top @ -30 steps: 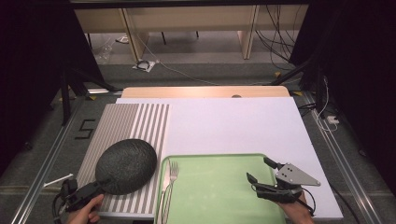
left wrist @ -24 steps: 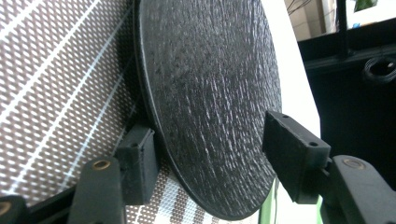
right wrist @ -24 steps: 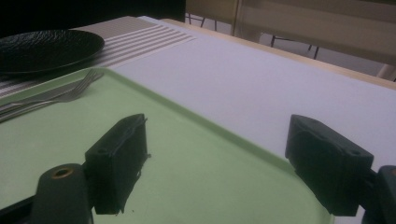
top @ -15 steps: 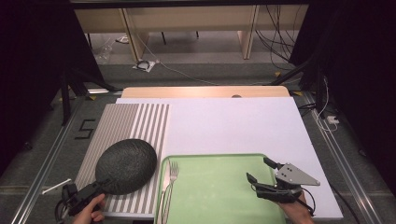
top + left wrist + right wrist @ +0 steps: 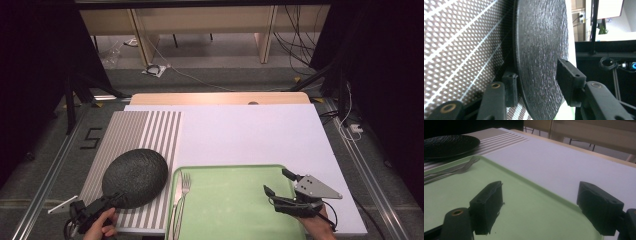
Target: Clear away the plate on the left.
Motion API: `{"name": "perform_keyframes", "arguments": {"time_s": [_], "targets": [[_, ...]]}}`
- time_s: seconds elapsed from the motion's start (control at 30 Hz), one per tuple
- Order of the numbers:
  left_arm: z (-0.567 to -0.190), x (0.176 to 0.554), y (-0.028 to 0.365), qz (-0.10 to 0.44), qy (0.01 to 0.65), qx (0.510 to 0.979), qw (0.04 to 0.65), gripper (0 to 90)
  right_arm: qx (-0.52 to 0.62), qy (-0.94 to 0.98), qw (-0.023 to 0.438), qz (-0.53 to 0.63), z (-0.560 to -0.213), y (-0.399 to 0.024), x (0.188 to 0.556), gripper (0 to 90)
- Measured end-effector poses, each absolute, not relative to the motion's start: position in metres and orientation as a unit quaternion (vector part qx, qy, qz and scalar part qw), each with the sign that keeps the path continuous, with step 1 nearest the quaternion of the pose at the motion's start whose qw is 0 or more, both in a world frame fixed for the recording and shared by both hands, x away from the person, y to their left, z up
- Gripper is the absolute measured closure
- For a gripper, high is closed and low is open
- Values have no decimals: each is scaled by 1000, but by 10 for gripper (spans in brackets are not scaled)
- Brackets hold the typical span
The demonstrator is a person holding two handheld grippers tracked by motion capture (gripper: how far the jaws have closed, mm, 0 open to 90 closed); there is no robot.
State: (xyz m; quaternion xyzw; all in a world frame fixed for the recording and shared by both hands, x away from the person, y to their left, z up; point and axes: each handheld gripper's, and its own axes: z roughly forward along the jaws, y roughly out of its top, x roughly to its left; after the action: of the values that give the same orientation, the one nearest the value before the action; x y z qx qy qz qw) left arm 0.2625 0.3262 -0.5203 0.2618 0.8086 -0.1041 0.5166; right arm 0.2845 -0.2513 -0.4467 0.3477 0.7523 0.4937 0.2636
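Note:
A dark, rough-textured round plate [image 5: 135, 177] lies on a striped placemat [image 5: 145, 130] at the near left. My left gripper [image 5: 116, 201] reaches in at its near rim. In the left gripper view the plate [image 5: 539, 50] stands edge-on between the jaws of my left gripper [image 5: 536, 77]. The jaws have just been closing around the rim, and I see no firm press. My right gripper [image 5: 276, 181] hovers open over the right part of a green tray [image 5: 230, 210], with nothing between its fingers [image 5: 541, 202]. A fork [image 5: 182, 192] lies along the tray's left edge.
The white board [image 5: 250, 135] covers the table's middle and right, with a wooden edge behind it. The right gripper view has the fork [image 5: 456, 171] and plate [image 5: 449, 145] at far left, with bare tray [image 5: 524, 220] beneath the jaws. A small white strip [image 5: 62, 205] lies off the placemat's near-left corner.
My left hand has edged a little toward the plate's near rim. The right hand and its gripper have stayed where they were.

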Motion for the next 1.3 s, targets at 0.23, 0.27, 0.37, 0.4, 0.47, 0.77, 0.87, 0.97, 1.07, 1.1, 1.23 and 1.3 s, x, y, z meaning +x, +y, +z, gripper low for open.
{"name": "perform_keyframes", "arguments": {"time_s": [0.23, 0.27, 0.37, 0.4, 0.47, 0.77, 0.87, 0.97, 1.07, 1.1, 1.23, 1.3], "targets": [[-523, 261, 324, -100, 814, 242, 519, 608, 347, 753, 263, 493, -447, -251, 284, 218], [-523, 261, 323, -99, 814, 239, 520, 616, 347, 754, 264, 493, -447, -251, 284, 218], [-524, 260, 322, -97, 817, 231, 520, 626, 345, 753, 264, 494, -447, -251, 285, 218], [-525, 260, 322, -99, 818, 227, 519, 645, 344, 754, 264, 494, -447, -251, 285, 218], [-526, 259, 322, -101, 818, 223, 520, 669, 344, 754, 264, 494, -447, -250, 285, 218], [-532, 259, 321, -117, 818, 208, 524, 811, 345, 755, 263, 493, -447, -249, 284, 218], [-532, 258, 320, -123, 809, 204, 537, 835, 344, 754, 263, 493, -447, -250, 284, 218], [-534, 258, 319, -130, 806, 198, 542, 846, 345, 754, 263, 493, -447, -250, 284, 218], [-533, 258, 318, -130, 804, 198, 546, 852, 344, 755, 264, 492, -447, -249, 284, 218], [-533, 258, 318, -131, 803, 199, 546, 852, 344, 755, 264, 492, -447, -249, 284, 218], [-533, 258, 317, -131, 802, 199, 547, 853, 344, 754, 264, 493, -447, -250, 284, 218], [-532, 259, 317, -131, 800, 199, 550, 850, 344, 754, 265, 493, -447, -250, 284, 218]]}}
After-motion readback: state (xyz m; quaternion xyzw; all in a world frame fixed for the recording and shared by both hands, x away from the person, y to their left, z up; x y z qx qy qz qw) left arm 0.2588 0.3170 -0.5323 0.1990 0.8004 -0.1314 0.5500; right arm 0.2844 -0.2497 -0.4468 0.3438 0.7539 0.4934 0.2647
